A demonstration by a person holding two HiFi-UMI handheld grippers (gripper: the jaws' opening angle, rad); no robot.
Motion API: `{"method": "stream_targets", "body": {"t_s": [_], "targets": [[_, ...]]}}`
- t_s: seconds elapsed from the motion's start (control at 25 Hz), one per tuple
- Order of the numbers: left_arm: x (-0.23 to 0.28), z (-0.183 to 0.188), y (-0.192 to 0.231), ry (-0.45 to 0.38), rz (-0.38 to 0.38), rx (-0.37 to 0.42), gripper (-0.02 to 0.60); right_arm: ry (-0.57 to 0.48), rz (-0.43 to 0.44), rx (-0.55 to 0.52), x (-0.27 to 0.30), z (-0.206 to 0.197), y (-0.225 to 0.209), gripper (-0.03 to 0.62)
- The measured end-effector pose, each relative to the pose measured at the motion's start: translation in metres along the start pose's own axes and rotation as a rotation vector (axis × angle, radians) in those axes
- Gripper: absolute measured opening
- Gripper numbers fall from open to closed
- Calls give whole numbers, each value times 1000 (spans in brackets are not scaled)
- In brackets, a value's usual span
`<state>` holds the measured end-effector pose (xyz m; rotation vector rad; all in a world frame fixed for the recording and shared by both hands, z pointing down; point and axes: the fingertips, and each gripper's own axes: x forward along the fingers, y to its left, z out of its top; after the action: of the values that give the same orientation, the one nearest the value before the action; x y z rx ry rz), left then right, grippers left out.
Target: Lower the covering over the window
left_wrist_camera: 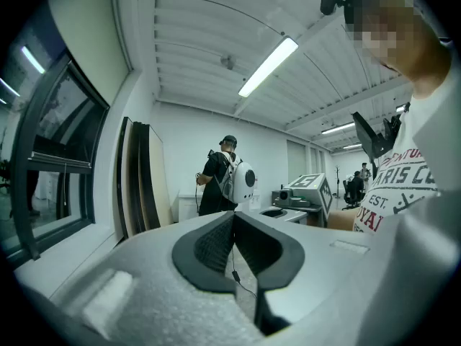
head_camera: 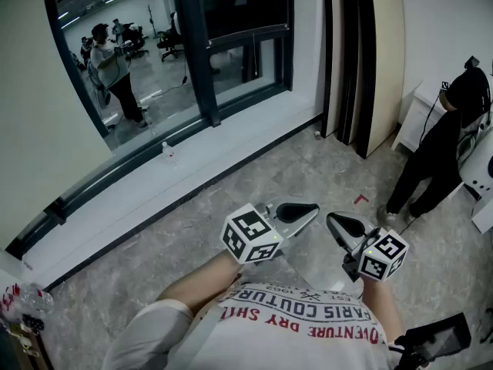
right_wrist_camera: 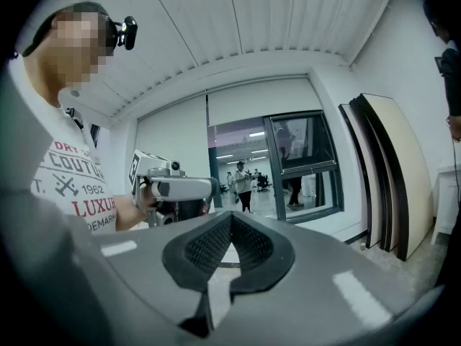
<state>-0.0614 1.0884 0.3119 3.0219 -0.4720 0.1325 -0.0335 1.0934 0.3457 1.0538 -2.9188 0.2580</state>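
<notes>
**Q:** State of the jaws?

**A:** Left gripper (left_wrist_camera: 232, 216): jaws clenched, pads meeting, nothing between them. Right gripper (right_wrist_camera: 230, 216): identical condition, empty.

**Q:** Position of both units?

**A:** Held side by side in front of the operator's printed shirt (head_camera: 308, 322), tips angled toward each other (near, not touching). Both are above the stone-patterned floor (head_camera: 308, 160) and well apart from the window (right_wrist_camera: 302, 164).

**Q:** Location of the covering?

**A:** The covering (right_wrist_camera: 261, 101), a pale blind, sits high over the window. The glass beneath it is exposed and shows a lit room with people. The section to its left appears fully covered.

**Q:** Surroundings?

**A:** A white sill (head_camera: 192, 168) runs below the window and carries a small bottle (head_camera: 168, 153). Tall boards (head_camera: 381, 60) lean against the wall to the right of the window. A person in black (head_camera: 435, 149) stands at the far right.
</notes>
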Motion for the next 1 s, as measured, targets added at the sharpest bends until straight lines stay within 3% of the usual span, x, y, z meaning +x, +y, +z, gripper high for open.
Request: {"method": "stream_targets", "body": {"t_s": [0.28, 0.64, 1.0], "targets": [[3, -10, -12, 33, -20, -19, 2, 0, -8, 20, -9, -8, 1, 2], [2, -19, -8, 14, -10, -99, 2, 10, -8, 29, -14, -19, 0, 2], [4, -28, -5, 68, -1, -102, 2, -12, 1, 108, -11, -28, -10, 3]]}}
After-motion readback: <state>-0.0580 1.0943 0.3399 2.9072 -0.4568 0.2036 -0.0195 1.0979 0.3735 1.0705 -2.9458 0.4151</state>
